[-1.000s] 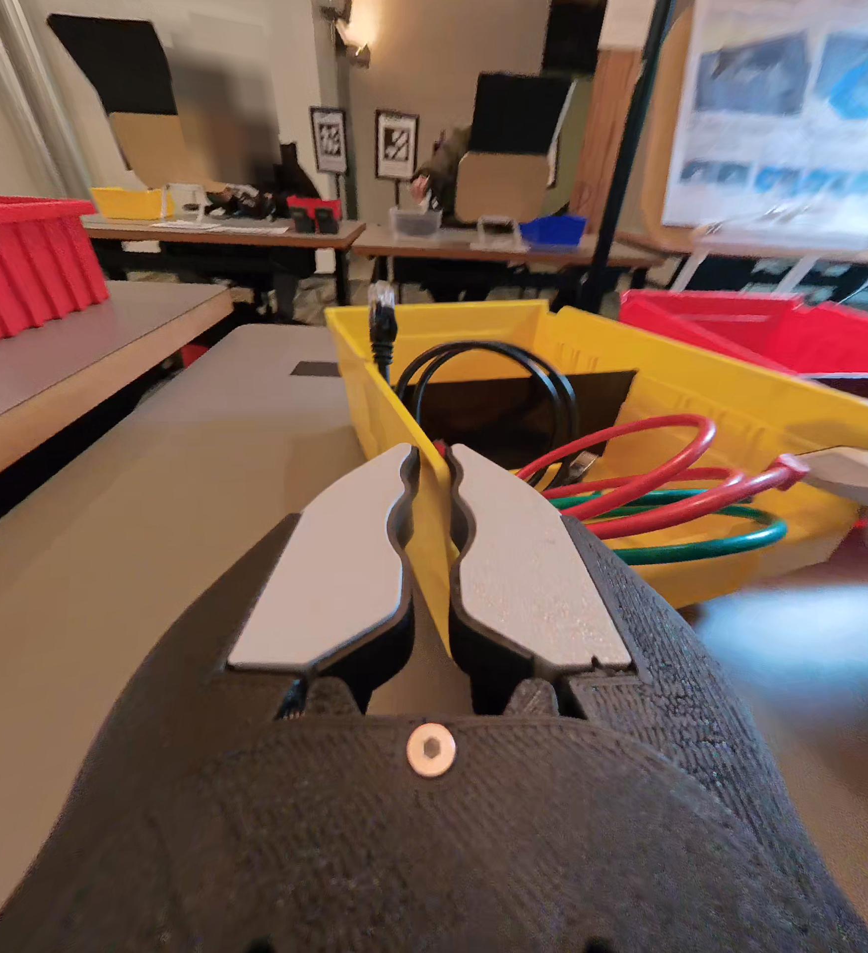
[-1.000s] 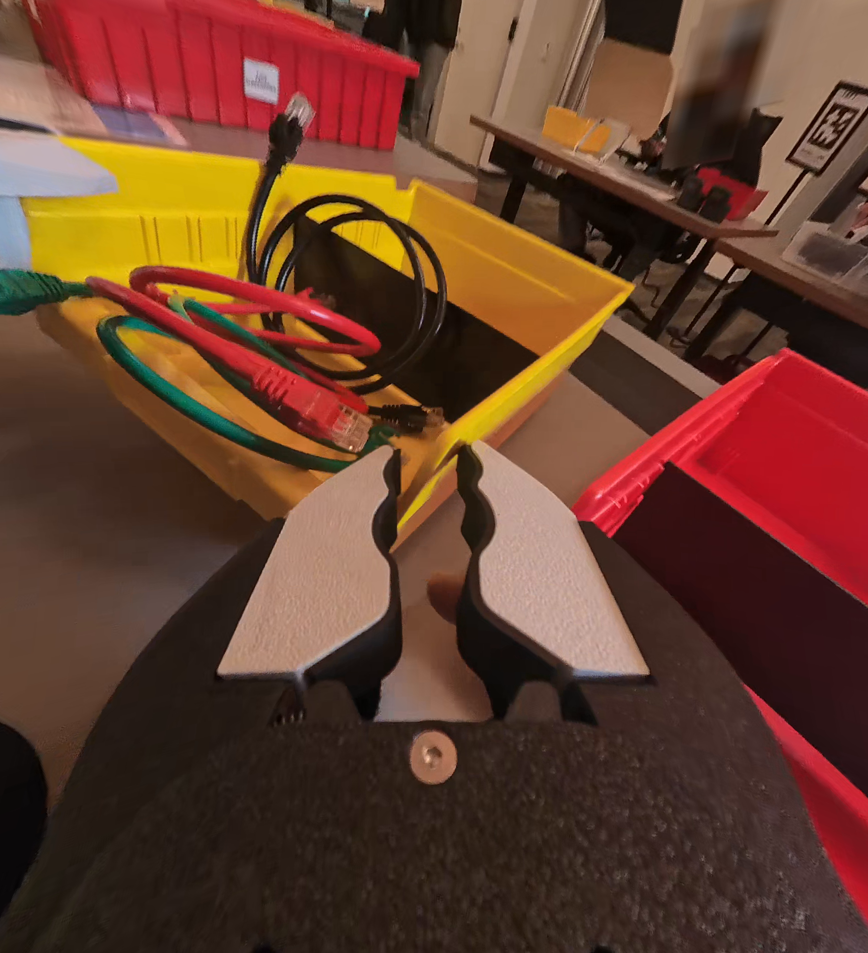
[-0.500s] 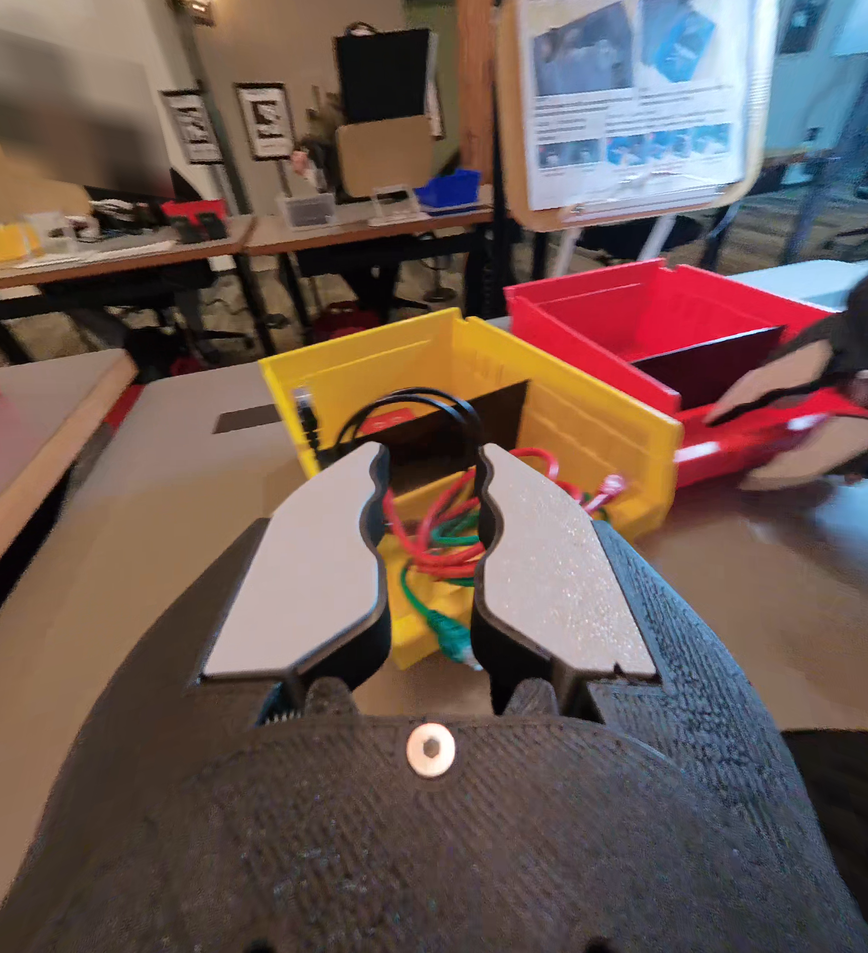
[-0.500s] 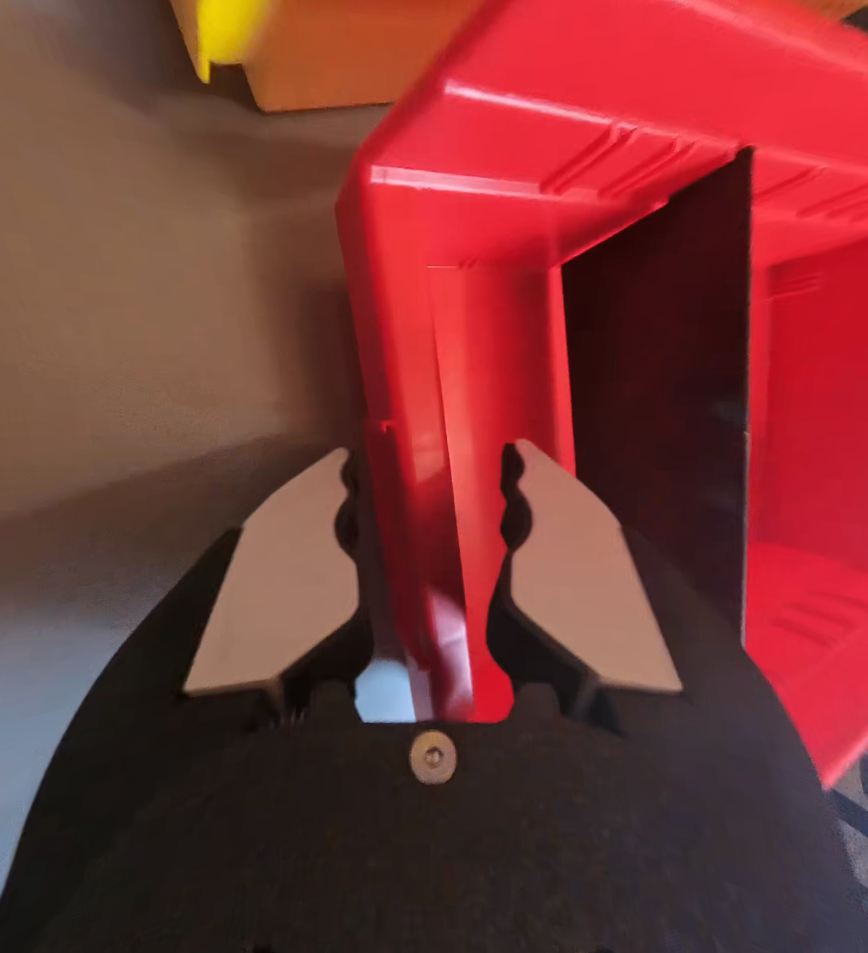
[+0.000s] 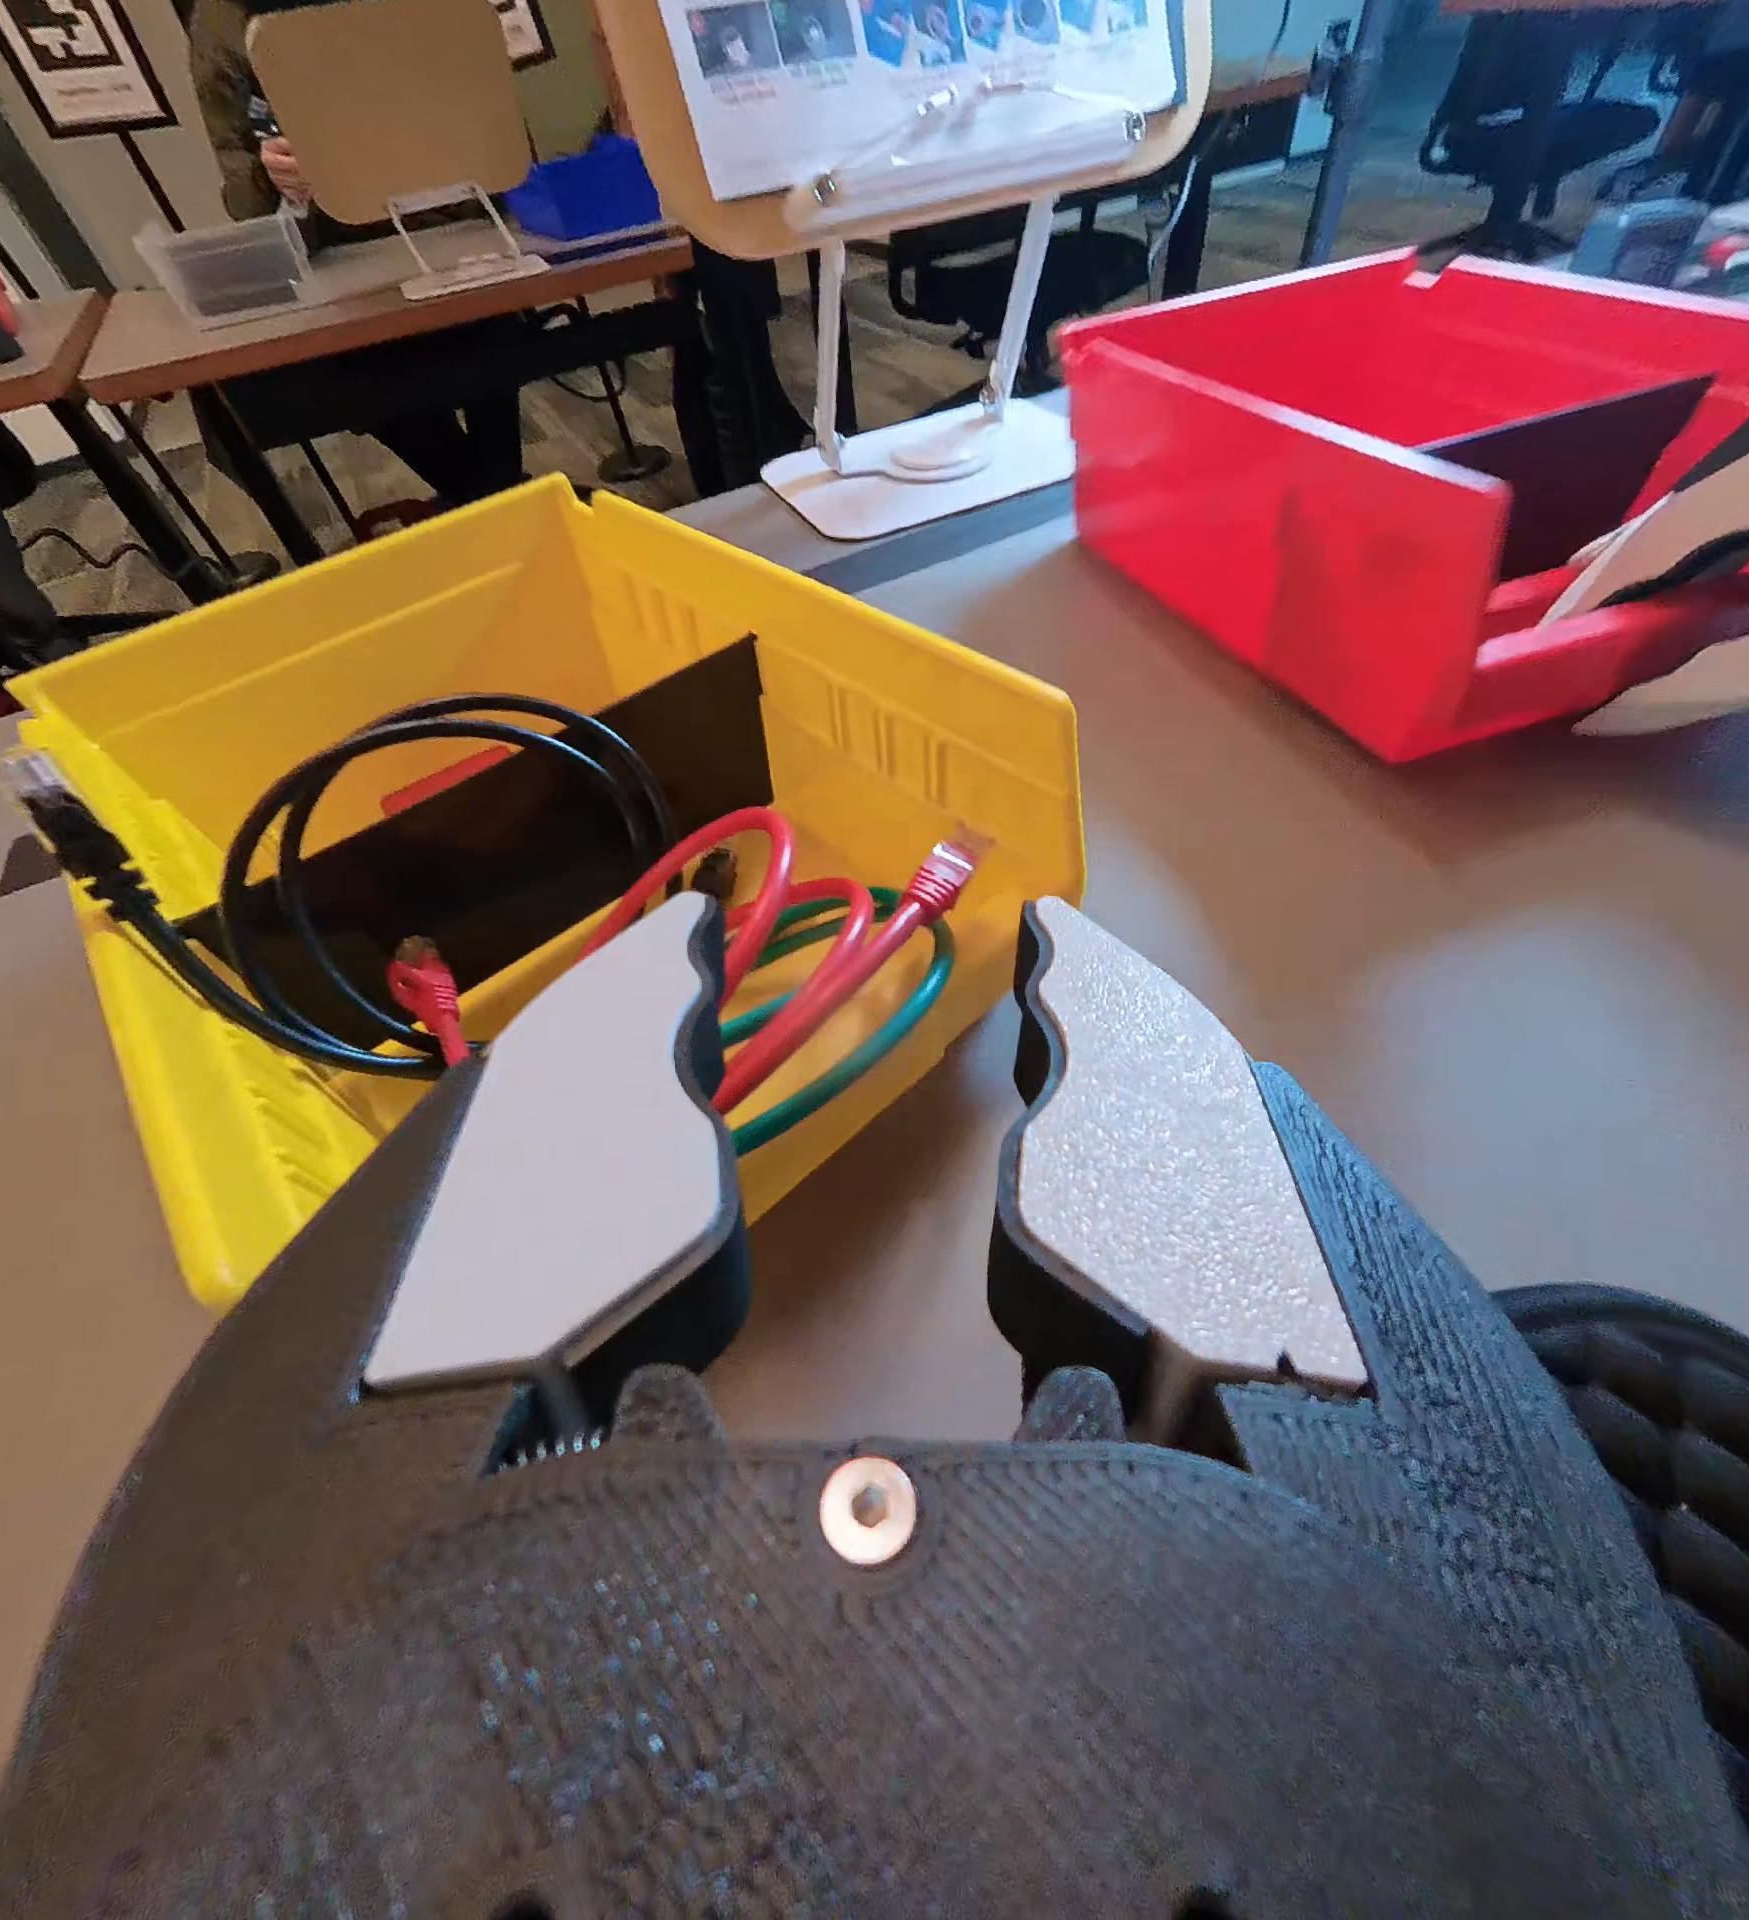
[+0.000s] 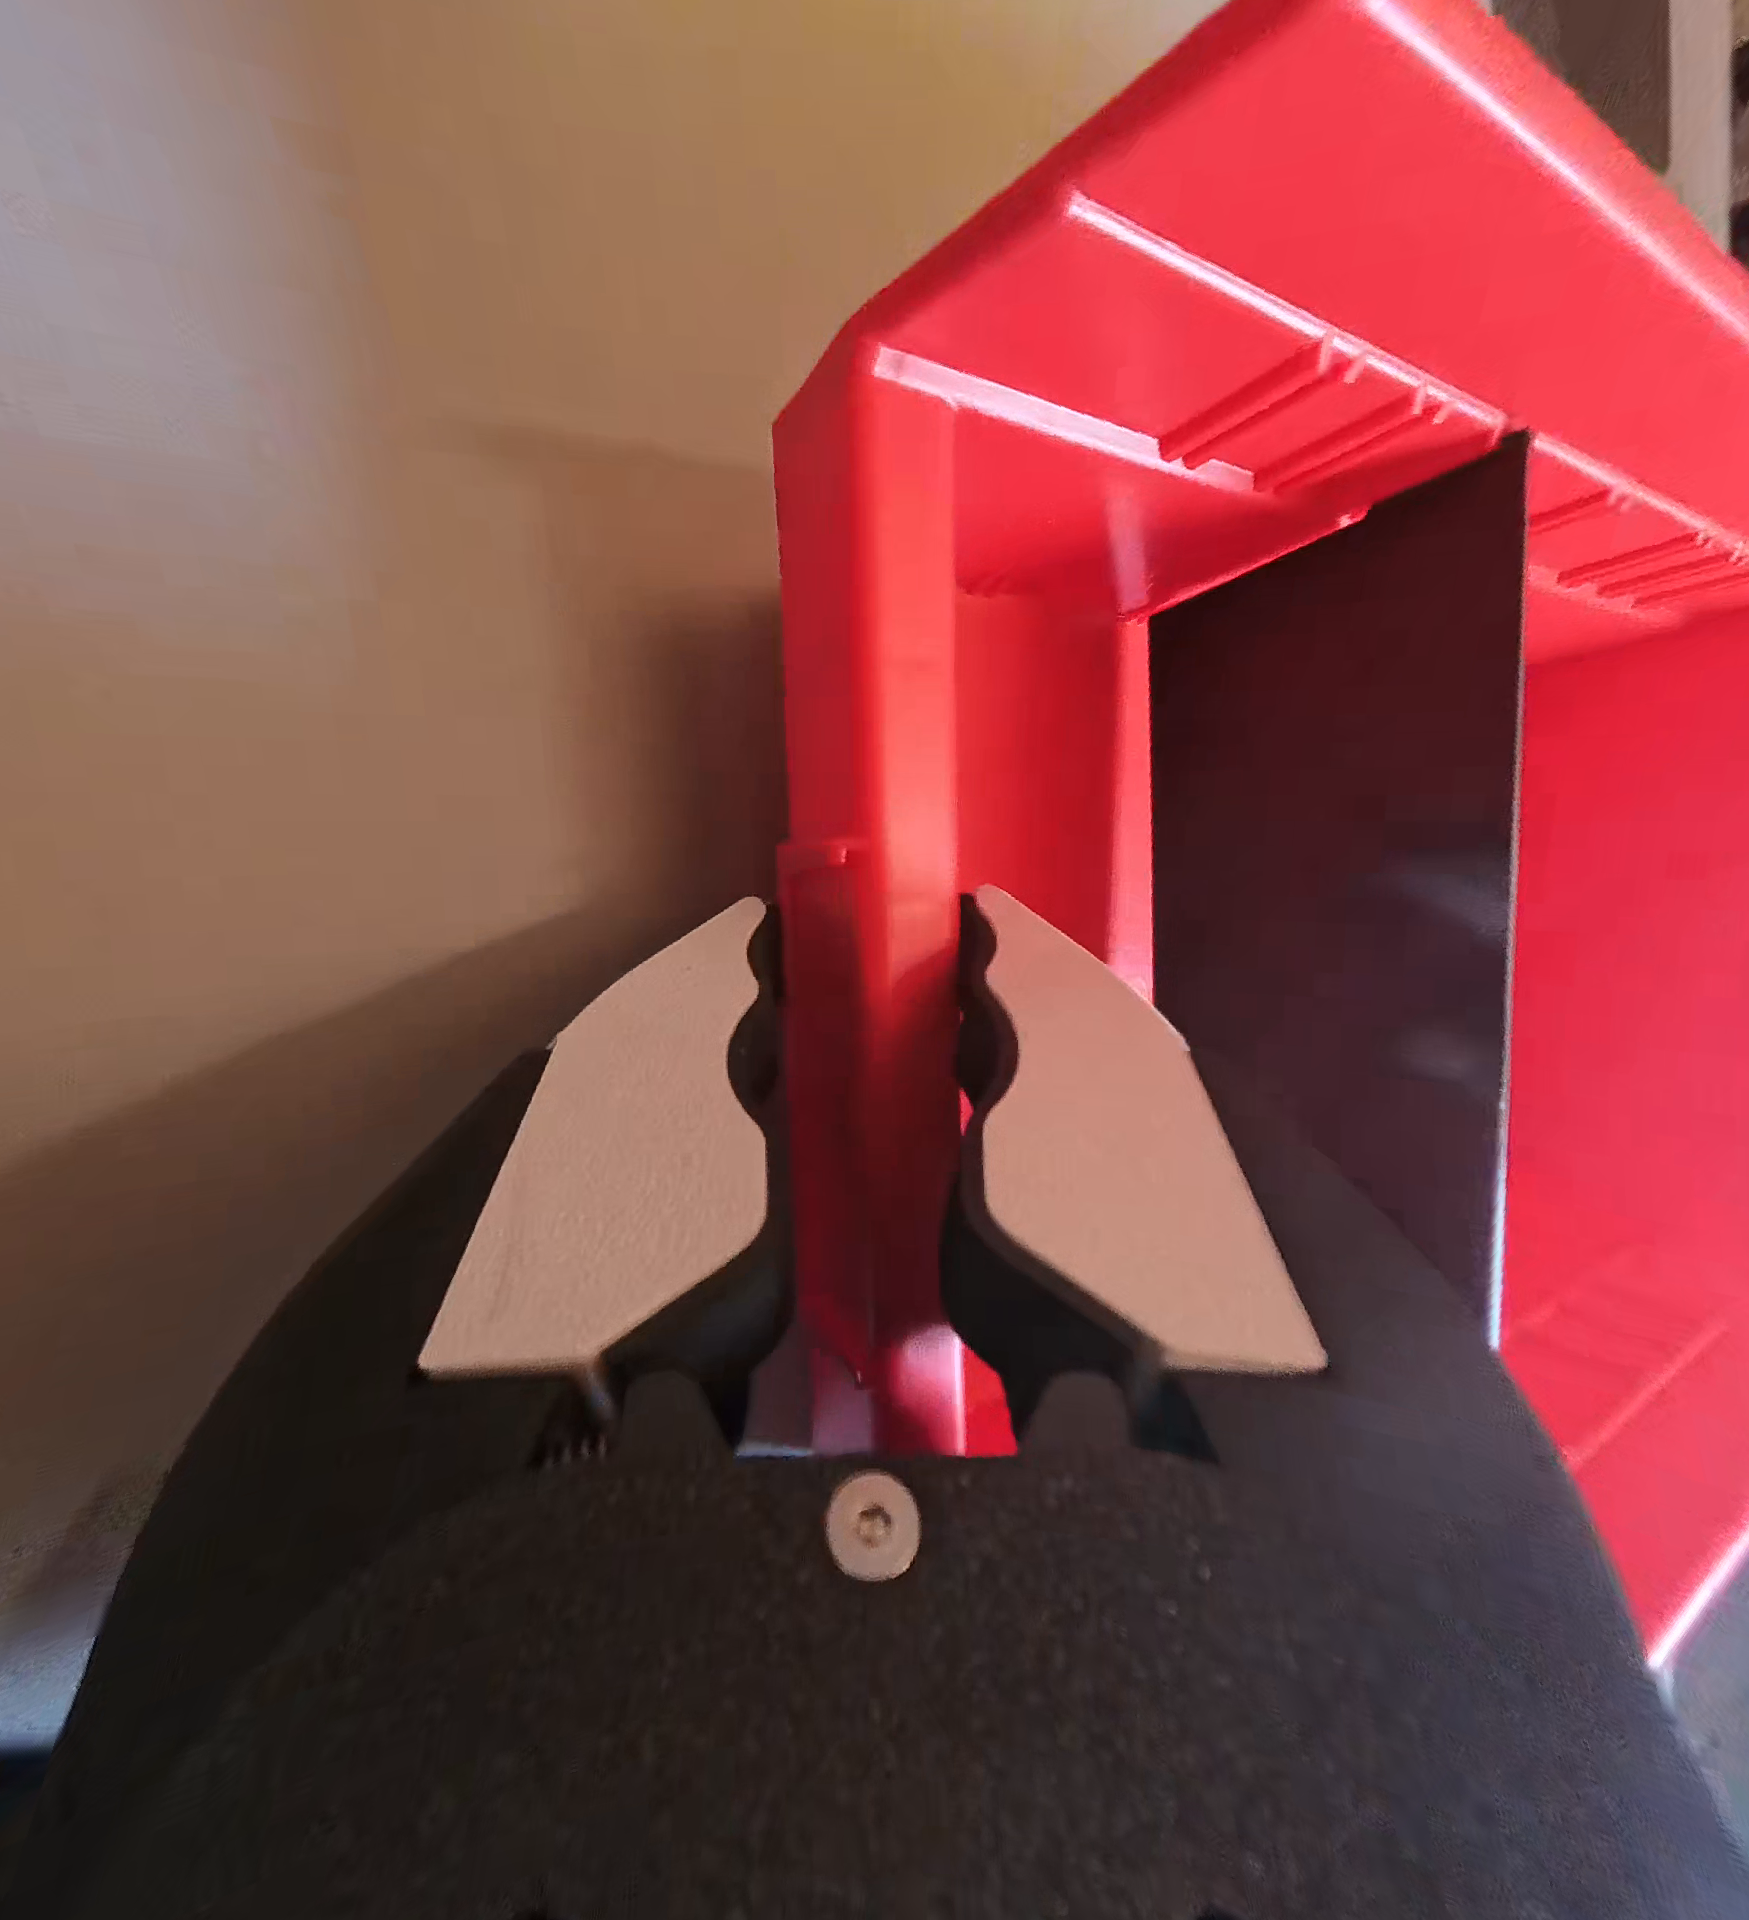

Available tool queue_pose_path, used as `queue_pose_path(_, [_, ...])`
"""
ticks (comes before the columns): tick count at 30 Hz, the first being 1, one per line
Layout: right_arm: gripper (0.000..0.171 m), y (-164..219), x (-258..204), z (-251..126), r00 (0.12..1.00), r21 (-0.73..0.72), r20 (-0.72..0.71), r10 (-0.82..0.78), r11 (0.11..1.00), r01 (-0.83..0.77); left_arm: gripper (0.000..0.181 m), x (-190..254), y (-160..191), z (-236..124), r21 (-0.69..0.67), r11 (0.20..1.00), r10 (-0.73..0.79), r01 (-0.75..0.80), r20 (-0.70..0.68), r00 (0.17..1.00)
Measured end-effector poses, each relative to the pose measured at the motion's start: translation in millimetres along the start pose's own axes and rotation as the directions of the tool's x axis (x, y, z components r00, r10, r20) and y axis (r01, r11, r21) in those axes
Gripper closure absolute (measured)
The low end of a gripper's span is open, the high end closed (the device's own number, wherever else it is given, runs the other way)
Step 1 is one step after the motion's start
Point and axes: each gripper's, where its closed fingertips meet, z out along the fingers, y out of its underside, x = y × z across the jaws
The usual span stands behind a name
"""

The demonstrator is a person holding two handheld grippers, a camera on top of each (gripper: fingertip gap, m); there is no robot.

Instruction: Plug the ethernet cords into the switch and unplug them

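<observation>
Past our open left gripper (image 5: 865,1023), cords (image 5: 828,997) lie coiled in the yellow bin (image 5: 953,727); we see no switch. Our right gripper (image 6: 865,1013) clamps the red bin (image 6: 1265,312) wall.

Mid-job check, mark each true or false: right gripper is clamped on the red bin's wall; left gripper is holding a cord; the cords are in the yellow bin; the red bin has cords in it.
1. The right gripper is shut on the red bin wall. True.
2. The left gripper holds a cord. False: its jaws stand open and empty above the table.
3. The black cord, red cord and green cord lie in the yellow bin. True.
4. The red bin holds cords. False: only a dark divider shows inside.
</observation>
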Motion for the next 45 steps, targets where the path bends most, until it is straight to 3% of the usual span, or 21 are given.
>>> queue_pose_path(7, [0.141,89,18,-32,0.999,-0.095,-0.052,0.01,0.995,-0.015,0.127,15,35,7,-0.206,0.959,0.188,-0.195,-0.054,0.981])
queue_pose_path(12, [0.141,127,49,-34,0.996,-0.134,-0.087,0.015,0.991,-0.027,0.138,17,45,-1,-0.354,0.84,0.406,-0.411,-0.093,0.909])
queue_pose_path(17, [0.138,152,83,-32,0.976,-0.215,-0.216,0.009,0.975,-0.057,0.133,12,50,-6,-0.441,0.731,0.525,-0.52,-0.124,0.842])
queue_pose_path(22, [0.122,96,88,-53,0.936,0.123,-0.188,0.296,0.953,-0.277,0.135,-2,54,13,-0.462,0.634,0.641,-0.62,-0.134,0.756])
queue_pose_path(25, [0.121,60,84,-72,0.878,0.341,-0.083,0.472,0.841,-0.42,0.133,-4,54,25,-0.482,0.562,0.697,-0.672,-0.161,0.698])
queue_pose_path(28, [0.121,40,83,-82,0.818,0.453,-0.011,0.575,0.732,-0.509,0.123,0,52,35,-0.486,0.545,0.7,-0.683,-0.184,0.69])
queue_pose_path(33, [0.123,22,81,-86,0.756,0.537,0.069,0.651,0.615,-0.578,0.118,1,57,47,-0.508,0.474,0.721,-0.719,-0.245,0.648])
queue_pose_path(36, [0.126,14,82,-83,0.731,0.575,0.086,0.677,0.565,-0.591,0.124,-11,70,59,-0.554,0.417,0.73,-0.721,-0.269,0.629])
queue_pose_path(38, [0.128,9,78,-81,0.724,0.59,0.101,0.682,0.545,-0.596,0.14,-24,80,67,-0.563,0.358,0.759,-0.744,-0.288,0.584])
queue_pose_path(40, [0.128,6,73,-78,0.734,0.589,0.092,0.673,0.557,-0.585,0.141,-25,78,77,-0.508,0.405,0.766,-0.76,-0.265,0.585])
queue_pose_path(45, [0.132,-5,70,-80,0.737,0.596,0.109,0.667,0.549,-0.585,0.141,-36,75,91,-0.493,0.423,0.767,-0.761,-0.253,0.59])
